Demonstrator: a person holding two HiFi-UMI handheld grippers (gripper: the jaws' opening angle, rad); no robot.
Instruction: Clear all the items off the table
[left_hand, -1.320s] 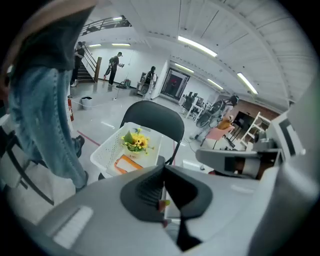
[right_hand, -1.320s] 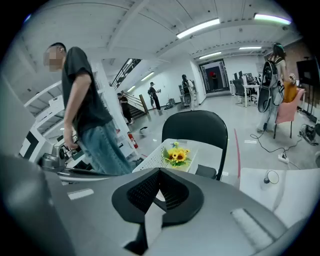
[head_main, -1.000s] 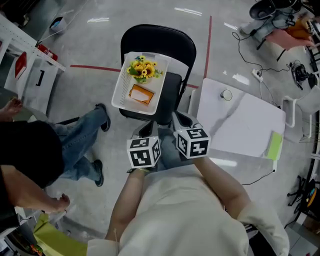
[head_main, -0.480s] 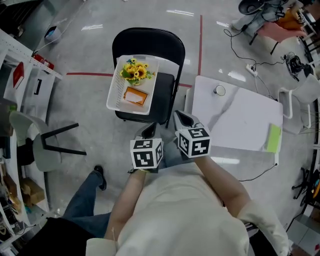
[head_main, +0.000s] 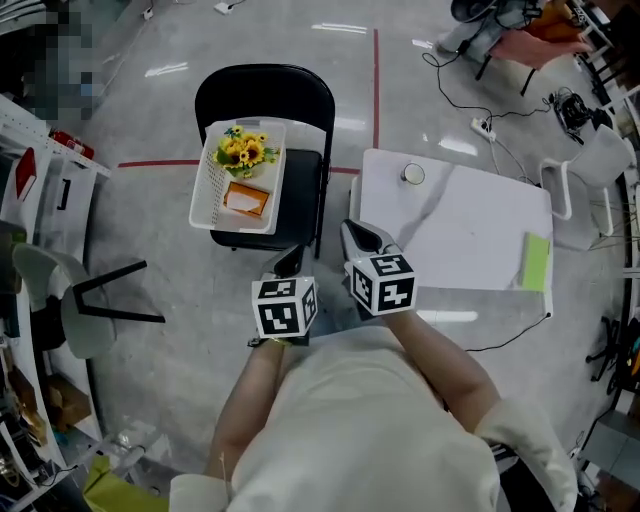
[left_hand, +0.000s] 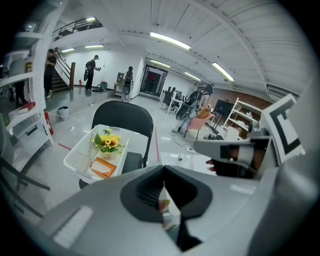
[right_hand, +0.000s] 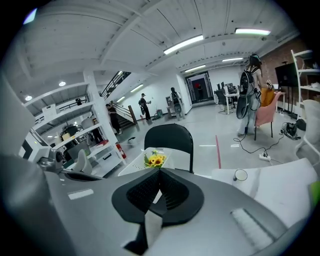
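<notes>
Head view has swung onto the table (head_main: 470, 240), with a round cup (head_main: 412, 174) and a green strip (head_main: 535, 262) uncleared. Left gripper (head_main: 290, 262) and right gripper (head_main: 358, 235) are both closed, empty.

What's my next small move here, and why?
Probably open the right gripper and reach for the small round item on the white table: that gripper is shut and empty, and the item and a green strip lie uncleared.

Ceiling strip lamps (left_hand: 170, 41) light the hall evenly. Their glare streaks the polished floor (head_main: 340, 27) in the dimmer head view, where the table (head_main: 470, 230) shows pale grey. Both gripper views curve strongly, with dark corners.
</notes>
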